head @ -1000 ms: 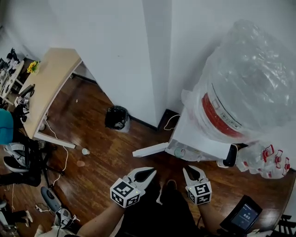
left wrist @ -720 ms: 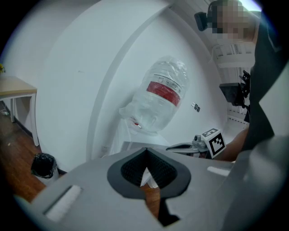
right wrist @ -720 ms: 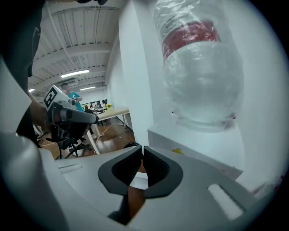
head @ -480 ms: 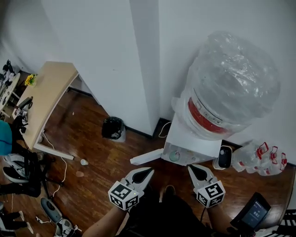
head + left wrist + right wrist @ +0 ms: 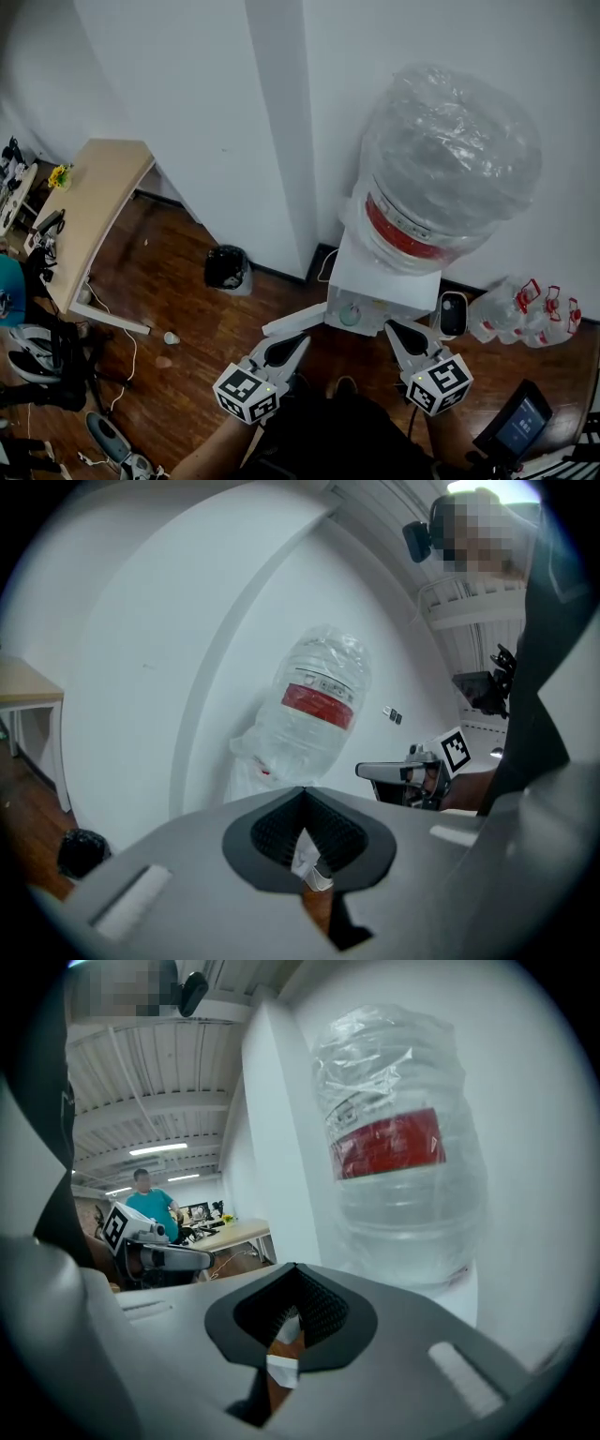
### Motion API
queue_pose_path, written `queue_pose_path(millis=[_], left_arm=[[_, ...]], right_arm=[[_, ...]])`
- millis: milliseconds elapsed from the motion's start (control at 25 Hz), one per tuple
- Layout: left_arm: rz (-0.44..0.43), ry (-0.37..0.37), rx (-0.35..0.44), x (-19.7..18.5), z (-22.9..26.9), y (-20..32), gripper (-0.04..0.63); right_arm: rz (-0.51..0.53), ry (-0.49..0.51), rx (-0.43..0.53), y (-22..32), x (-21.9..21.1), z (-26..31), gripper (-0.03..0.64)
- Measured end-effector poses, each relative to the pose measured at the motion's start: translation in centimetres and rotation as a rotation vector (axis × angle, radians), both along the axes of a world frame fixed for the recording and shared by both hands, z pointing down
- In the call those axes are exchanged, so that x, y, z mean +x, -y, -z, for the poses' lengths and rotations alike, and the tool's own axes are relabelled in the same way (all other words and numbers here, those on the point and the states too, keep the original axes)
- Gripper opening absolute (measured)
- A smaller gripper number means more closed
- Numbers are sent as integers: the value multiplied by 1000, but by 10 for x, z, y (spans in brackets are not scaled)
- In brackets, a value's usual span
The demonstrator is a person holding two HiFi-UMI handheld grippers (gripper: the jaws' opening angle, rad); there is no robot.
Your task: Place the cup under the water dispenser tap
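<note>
Where the white wall meets the wooden floor [image 5: 187, 319]: one water dispenser [image 5: 394, 281], white, carrying a large clear bottle [image 5: 445, 159] with a red label, shrouded in plastic film; one cup [image 5: 349, 316], a small pale round item in the dispenser's front recess, seemingly under the tap but too small to confirm; left gripper [image 5: 303, 339], fingers together with nothing between them, held above the floor short of the dispenser and pointing toward it; right gripper [image 5: 392, 325], fingers together, likewise empty, tips near the dispenser's lower front, apart from the cup; black waste bin [image 5: 227, 267] by the wall; pale wooden bench [image 5: 94, 197] at left; bundle of red-capped small bottles [image 5: 525, 314] right of the dispenser
</note>
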State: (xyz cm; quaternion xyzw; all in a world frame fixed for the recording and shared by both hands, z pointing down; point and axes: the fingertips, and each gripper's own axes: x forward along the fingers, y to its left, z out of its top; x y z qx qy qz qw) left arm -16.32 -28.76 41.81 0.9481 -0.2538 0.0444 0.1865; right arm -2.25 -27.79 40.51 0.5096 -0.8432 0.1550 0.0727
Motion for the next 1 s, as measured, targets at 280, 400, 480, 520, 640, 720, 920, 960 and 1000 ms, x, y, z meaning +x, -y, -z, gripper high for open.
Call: queue_pose_path(millis=[280,400,480,520,640,720,920,960,1000], left_arm=[[-12,3,1,3,-1,-2,-12],[-7,1,12,2,4,0,-12],[7,7,15,1,6,1,-12],[11,9,16,1,6,2,-12],[7,10,19,2,8,1,-12],[4,11,19,3,8,1,-12],[7,12,16,3,6,2,-12],[9,13,15,3,6,3,-12],[10,15,15,4,5,3,-12]], right_arm=[[-13,4,31,-1,1,16,0],[-10,1,37,-1,0,20,0],[-15,5,37,-1,1,22,0],[-18,6,36,-2,1,23,0],[-22,3,30,-4,0,22,0],[-19,0,27,-4,0,21,0],[-27,-3,25,-2,2,20,0],[-28,-3,25,-2,2,20,0],[-29,-4,25,-1,3,20,0]])
